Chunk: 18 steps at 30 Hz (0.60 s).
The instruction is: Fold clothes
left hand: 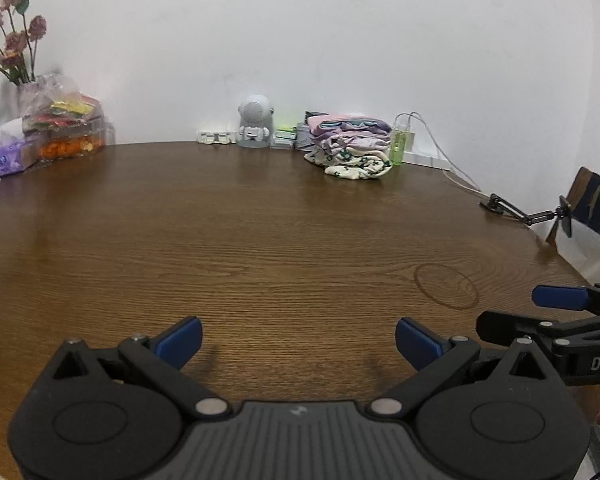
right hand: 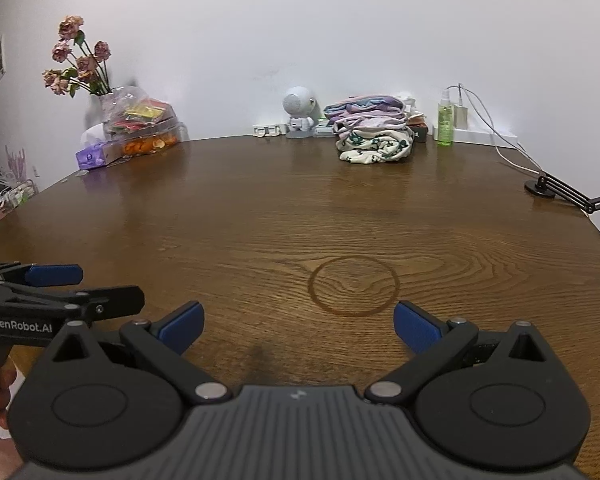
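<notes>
You are in a lived-in home room, likely a dining or living corner. A wood-grain bench [right hand: 260, 216] stands against a plain white wall [right hand: 300, 20]. At upper left of the frame sit dried roses in a vase [right hand: 78, 60], a clear box of snacks [right hand: 144, 128] and a purple tissue pack [right hand: 94, 157]. Top centre holds a small robot-shaped figure [right hand: 298, 114], perhaps a speaker, and a stack of folded clothes [right hand: 372, 130]; a green spray bottle [right hand: 445, 120] stands at upper right.
</notes>
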{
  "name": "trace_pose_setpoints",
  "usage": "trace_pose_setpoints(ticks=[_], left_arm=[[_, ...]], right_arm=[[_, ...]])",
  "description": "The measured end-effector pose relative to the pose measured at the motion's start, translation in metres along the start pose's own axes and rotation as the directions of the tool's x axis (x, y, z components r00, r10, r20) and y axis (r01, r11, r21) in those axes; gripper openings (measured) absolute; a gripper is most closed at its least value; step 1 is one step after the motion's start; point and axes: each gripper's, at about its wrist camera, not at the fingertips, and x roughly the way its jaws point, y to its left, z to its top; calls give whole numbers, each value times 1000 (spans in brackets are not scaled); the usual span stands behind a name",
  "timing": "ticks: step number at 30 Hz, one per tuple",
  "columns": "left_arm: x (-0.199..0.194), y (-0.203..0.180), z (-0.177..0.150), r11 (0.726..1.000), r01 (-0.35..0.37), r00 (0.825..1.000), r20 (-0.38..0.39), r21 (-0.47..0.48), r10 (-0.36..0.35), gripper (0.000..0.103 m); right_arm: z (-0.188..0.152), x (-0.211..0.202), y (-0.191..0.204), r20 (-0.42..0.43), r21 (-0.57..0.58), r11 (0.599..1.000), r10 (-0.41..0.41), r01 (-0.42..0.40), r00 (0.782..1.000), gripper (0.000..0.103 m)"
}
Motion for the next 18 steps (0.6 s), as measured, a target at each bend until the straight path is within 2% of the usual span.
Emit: trace_pose_setpoints(ticks=[8, 18], left_arm=[[-7, -10, -5, 998, -44, 999, 22, 49, 43, 103], [-5, -9, -5, 999, -36, 999, 17, 37, 35, 103]], right_arm=[[-2, 4, -1, -24, 5, 1000, 22, -22, 999, 103], [-3, 6, 1, -29, 1, 1000, 20, -20, 999, 103]])
